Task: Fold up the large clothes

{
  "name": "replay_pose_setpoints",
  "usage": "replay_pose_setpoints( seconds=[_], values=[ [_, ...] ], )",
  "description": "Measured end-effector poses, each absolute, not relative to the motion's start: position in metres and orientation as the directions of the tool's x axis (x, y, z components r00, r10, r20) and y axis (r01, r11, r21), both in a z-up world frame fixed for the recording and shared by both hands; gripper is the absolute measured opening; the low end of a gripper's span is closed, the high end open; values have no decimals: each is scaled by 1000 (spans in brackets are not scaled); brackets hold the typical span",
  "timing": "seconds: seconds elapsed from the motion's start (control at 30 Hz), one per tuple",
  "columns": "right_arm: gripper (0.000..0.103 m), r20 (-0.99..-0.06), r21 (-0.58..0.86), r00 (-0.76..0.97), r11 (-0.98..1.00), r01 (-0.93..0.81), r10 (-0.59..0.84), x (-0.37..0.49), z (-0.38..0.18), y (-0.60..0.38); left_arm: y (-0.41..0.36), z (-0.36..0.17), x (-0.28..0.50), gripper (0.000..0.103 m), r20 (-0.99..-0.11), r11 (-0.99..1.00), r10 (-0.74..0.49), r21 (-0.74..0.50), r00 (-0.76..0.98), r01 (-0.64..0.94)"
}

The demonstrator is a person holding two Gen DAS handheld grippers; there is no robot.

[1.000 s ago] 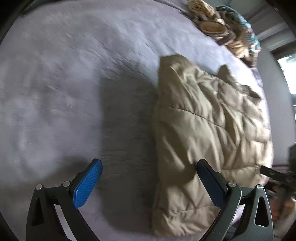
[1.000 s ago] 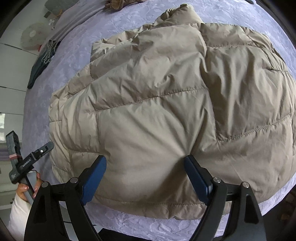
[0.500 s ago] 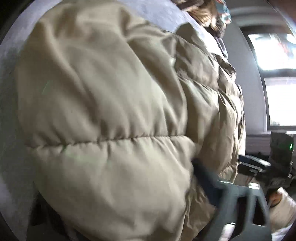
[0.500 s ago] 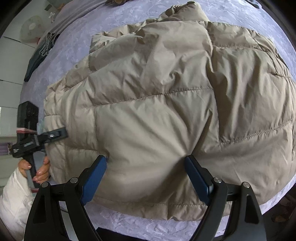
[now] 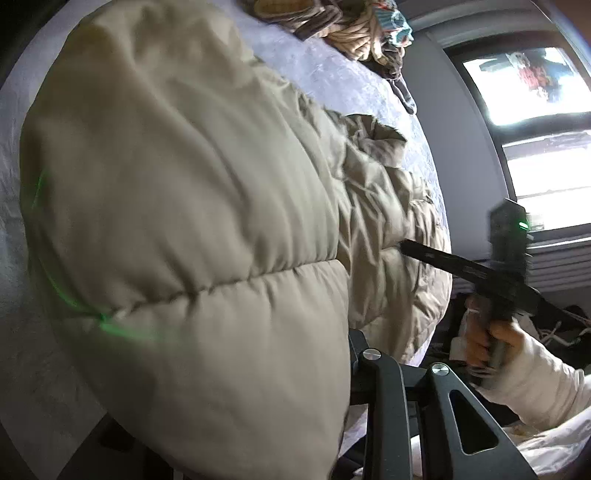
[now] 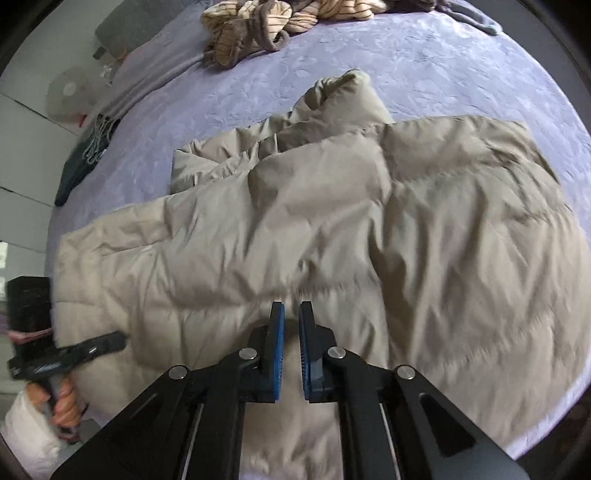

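A beige puffer jacket lies spread on the lavender bed cover. My right gripper points down at the jacket's near hem. Its jaws are closing, and the blue pads stand a narrow gap apart with a fold of fabric pinched between them. At the jacket's left edge my left gripper is closing on the puffy hem. In the left wrist view the jacket bulges up, fills the frame and hides the jaws except one black finger. The right gripper bites the far hem there.
A heap of striped and mixed clothes lies at the bed's far side. A dark garment with hangers hangs over the left edge. A person's hand in a white sleeve holds the right gripper near a bright window.
The right jaws went from wide open to nearly shut on the jacket's hem. The left gripper moved from over the bare cover onto the jacket's edge, and the fabric bunched and rose.
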State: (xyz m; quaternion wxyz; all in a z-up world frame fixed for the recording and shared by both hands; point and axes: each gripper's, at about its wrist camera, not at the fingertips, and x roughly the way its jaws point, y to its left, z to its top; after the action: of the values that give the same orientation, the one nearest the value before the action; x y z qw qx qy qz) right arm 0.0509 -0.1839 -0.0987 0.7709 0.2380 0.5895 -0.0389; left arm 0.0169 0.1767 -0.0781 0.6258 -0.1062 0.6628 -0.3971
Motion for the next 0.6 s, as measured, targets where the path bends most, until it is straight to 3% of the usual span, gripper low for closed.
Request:
replay_pose_setpoints(
  seconds=[0.17, 0.47, 0.5, 0.6],
  values=[
    [8, -914, 367, 298, 876, 313, 276, 69, -129, -194, 159, -28, 3, 33, -729, 650, -660, -676, -183, 347],
    [0, -816, 576, 315, 734, 359, 485, 71, -174, -228, 32, 48, -42, 36, -752, 604, -618, -640, -229, 474],
    [0, -801, 598, 318, 716, 361, 508, 71, -177, -232, 18, 49, -45, 47, -756, 603, -610, -636, -236, 482],
    [0, -765, 644, 310, 665, 379, 564, 72, -184, -240, -12, 49, -50, 66, -737, 592, -621, -664, -267, 457]
  ],
)
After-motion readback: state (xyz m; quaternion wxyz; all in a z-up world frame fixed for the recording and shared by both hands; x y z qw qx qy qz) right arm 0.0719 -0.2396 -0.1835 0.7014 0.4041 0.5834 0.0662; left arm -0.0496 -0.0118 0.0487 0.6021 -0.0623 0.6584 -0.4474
